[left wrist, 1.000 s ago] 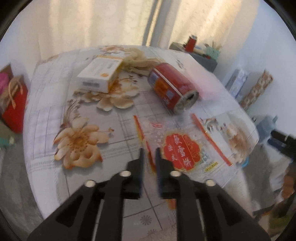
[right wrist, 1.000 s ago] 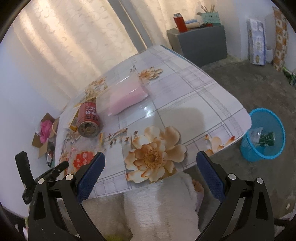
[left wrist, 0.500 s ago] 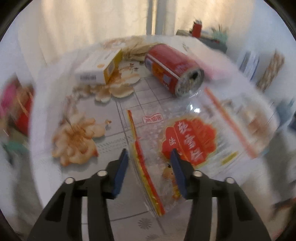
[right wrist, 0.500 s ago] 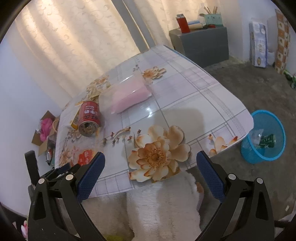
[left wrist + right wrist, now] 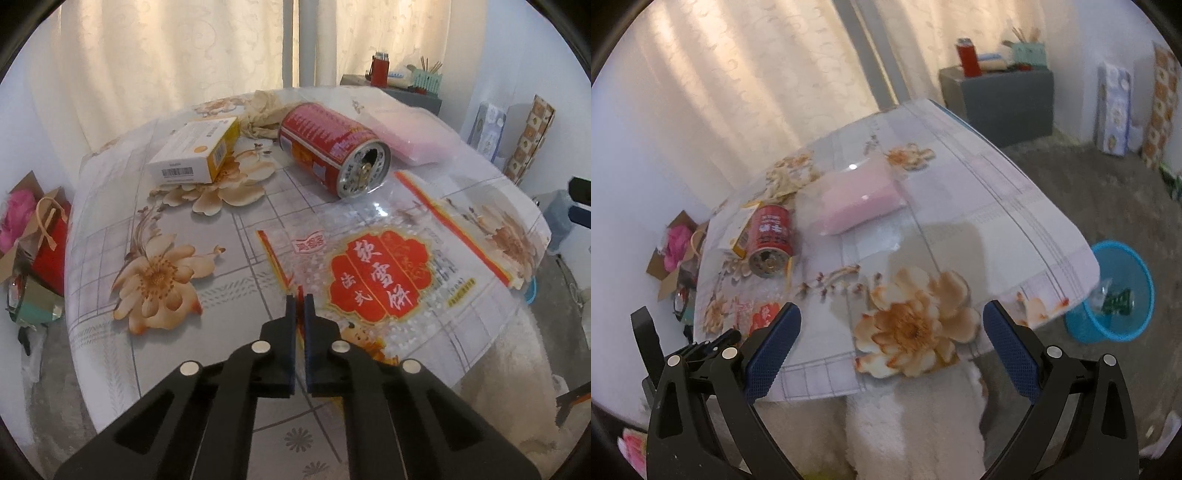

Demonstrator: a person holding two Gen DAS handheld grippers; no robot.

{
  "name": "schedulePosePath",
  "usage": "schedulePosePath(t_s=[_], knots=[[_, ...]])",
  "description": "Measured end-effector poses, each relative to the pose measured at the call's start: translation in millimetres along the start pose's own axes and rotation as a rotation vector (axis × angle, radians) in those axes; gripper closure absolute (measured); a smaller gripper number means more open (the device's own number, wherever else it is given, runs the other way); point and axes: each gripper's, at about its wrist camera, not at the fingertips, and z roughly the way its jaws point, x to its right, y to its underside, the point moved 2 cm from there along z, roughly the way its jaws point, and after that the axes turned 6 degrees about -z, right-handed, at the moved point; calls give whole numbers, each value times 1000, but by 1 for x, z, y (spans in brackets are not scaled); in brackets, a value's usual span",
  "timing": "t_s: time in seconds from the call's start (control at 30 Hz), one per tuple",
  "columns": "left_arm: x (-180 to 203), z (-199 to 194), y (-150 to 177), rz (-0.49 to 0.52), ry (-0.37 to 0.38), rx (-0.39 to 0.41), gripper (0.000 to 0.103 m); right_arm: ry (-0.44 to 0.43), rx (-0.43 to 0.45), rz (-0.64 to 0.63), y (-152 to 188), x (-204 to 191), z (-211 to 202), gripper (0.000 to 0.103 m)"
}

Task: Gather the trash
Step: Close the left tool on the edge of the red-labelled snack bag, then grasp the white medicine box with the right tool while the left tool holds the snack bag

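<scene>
A clear snack wrapper with a red label [image 5: 380,280] lies flat on the flowered table [image 5: 155,229]. My left gripper [image 5: 300,299] is shut on the wrapper's left edge. Behind it lie a red can [image 5: 332,147] on its side, a white and yellow box [image 5: 195,151], a crumpled beige paper [image 5: 266,110] and a pink pack in clear plastic [image 5: 413,133]. My right gripper [image 5: 886,332] is open and empty, above the table's near edge. The can [image 5: 771,240], the pink pack [image 5: 860,199] and the wrapper [image 5: 757,314] also show in the right wrist view.
A blue bin [image 5: 1115,295] with some trash in it stands on the floor right of the table. A grey cabinet [image 5: 1001,99] with a red bottle stands at the back. Bags and a cardboard box [image 5: 33,229] sit on the floor to the left.
My left gripper opened around the wrapper's edge half a second ago and has now closed on it. The right gripper stayed open and shifted slightly.
</scene>
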Motion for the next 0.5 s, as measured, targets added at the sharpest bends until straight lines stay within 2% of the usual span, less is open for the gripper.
schedulePosePath(t_s=[0.13,0.23,0.37,0.5], knots=[[-11,-11,2,-6,11,21,100,-70,13,-87,-22,-30,2,8],[-23,-16,3,-16,10,31,100,-203,6,-139,-43,-62,8,8],[-42,-22,8,-51,8,34,100,-394,-73,-193,-76,-118,35,8],[-58,-26,16,-80,-6,30,100,-485,-187,-228,-108,-177,81,8]])
